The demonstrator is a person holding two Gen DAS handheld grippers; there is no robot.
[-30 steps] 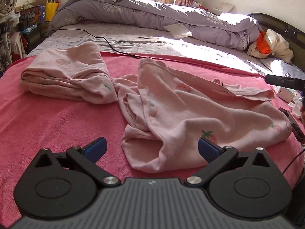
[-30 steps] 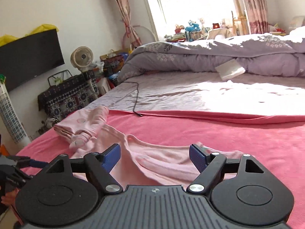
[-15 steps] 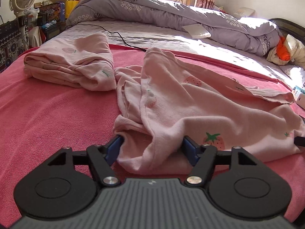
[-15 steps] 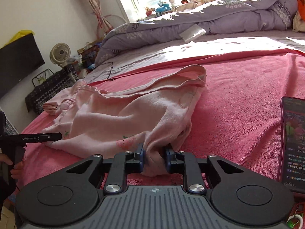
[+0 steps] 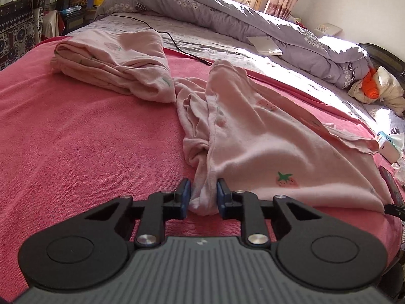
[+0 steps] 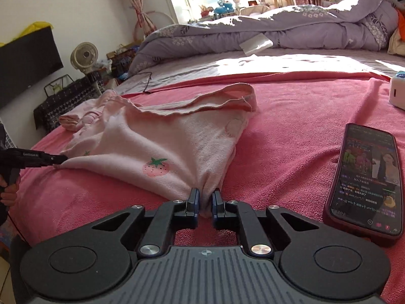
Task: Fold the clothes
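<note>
We are working on a bed (image 5: 63, 139) covered by a pink-red blanket, with a rumpled lilac duvet (image 5: 253, 22) lying across its far side. On the blanket, at the far left in the left wrist view, a folded pink garment (image 5: 114, 60) sits with its near end touching the one we are handling.

The strawberry-print garment (image 5: 265, 136) lies crumpled and unfolded in the middle of the blanket, one end bunched into twisted pleats. A phone (image 6: 367, 179) with its screen lit rests on the blanket just beside it on the right, and a small white box (image 5: 387, 145) lies near its far edge.

Our left tool (image 5: 202, 197) has closed down on a thick rope of gathered fabric at the near left corner. Our right tool (image 6: 205, 204) is nearly closed, pinching a thinner fold at the near right corner.

The main risk, as we judge it, lies in the left grip: it holds a wad of several layers, not a clean corner, so lifting may keep the twist in and leave the cloth unable to spread flat. The thin pinch on the right could slip out if we pull the two tools apart sharply. A sweep to the right could also drag cloth over the phone and shift it.
</note>
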